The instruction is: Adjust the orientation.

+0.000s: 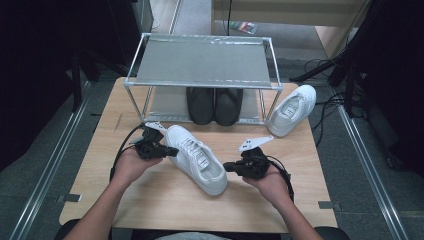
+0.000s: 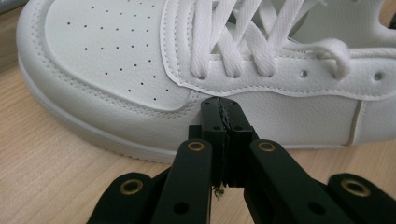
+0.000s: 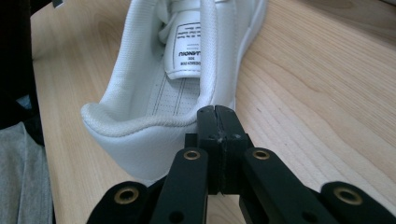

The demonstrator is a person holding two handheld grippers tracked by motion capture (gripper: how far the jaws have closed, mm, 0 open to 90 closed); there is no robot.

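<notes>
So the white sneaker (image 1: 196,158) sits mid-tabletop, lying diagonally: toe toward the rack (image 1: 202,62) at the far edge, heel toward the near right. The left hand-held gripper (image 1: 172,151) has its jaws fully shut on nothing, tips right against the sneaker's side by the toe. The right hand-held gripper (image 1: 227,166) is also shut and empty, nosing the heel collar. Looks like a 2-sided nudge. Smooth perforated leather, padded collar, flat laces. 1 more white sneaker (image 1: 292,109) sits at the far right corner.
</notes>
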